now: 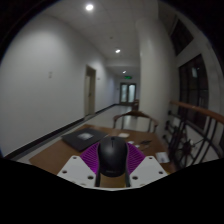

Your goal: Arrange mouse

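A black computer mouse (113, 156) sits between my gripper's (113, 163) two fingers, with the purple pads (91, 157) pressed against both its sides. It is held up above a brown wooden table (60, 152). The mouse's rounded back faces the camera and hides what is right ahead of the fingers.
A dark flat thing, perhaps a laptop or mat (81, 141), lies on the table beyond the fingers to the left. A chair back (135, 122) stands at the table's far side. A corridor with a door (128, 93) runs beyond. A railing (198, 112) is at the right.
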Demonstrator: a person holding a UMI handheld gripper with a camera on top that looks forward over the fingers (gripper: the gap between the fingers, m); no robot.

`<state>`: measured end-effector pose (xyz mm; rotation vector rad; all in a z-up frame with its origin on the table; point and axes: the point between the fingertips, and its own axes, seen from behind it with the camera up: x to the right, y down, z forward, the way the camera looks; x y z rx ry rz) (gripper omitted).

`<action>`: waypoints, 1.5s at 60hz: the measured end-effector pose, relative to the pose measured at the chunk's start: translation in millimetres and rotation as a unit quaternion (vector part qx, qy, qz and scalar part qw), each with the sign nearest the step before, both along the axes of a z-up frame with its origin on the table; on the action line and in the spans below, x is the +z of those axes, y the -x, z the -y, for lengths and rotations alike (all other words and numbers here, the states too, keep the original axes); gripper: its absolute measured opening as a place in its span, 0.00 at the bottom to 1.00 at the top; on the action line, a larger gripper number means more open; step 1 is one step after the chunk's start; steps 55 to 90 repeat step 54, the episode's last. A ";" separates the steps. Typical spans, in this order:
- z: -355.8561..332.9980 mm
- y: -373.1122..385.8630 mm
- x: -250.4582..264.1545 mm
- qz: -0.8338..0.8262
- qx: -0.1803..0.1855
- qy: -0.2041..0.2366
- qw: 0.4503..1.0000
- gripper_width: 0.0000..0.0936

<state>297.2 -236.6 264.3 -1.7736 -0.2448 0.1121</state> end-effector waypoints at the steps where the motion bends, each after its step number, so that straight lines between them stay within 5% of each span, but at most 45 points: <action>1: -0.7 -20.3 9.0 0.001 -0.011 -0.007 1.000 0.35; 6: -3.3 -126.4 8.3 0.007 -0.066 -0.001 0.998 0.35; 12: -11.7 -206.7 -71.6 0.006 -0.109 0.073 0.991 0.35; 20: -12.2 -243.4 -173.3 0.011 -0.100 0.156 0.983 0.35; 30: -18.8 -269.9 -204.9 0.008 -0.108 0.190 0.976 0.37; 39: -36.2 -296.8 -210.9 0.013 -0.080 0.196 0.977 0.59; 45: -18.3 -296.7 -200.8 0.005 -0.053 0.213 0.976 0.92; 54: 17.1 -319.0 -183.2 -0.004 -0.029 0.201 0.979 0.91; 90: 17.1 -319.0 -183.2 -0.004 -0.029 0.201 0.979 0.91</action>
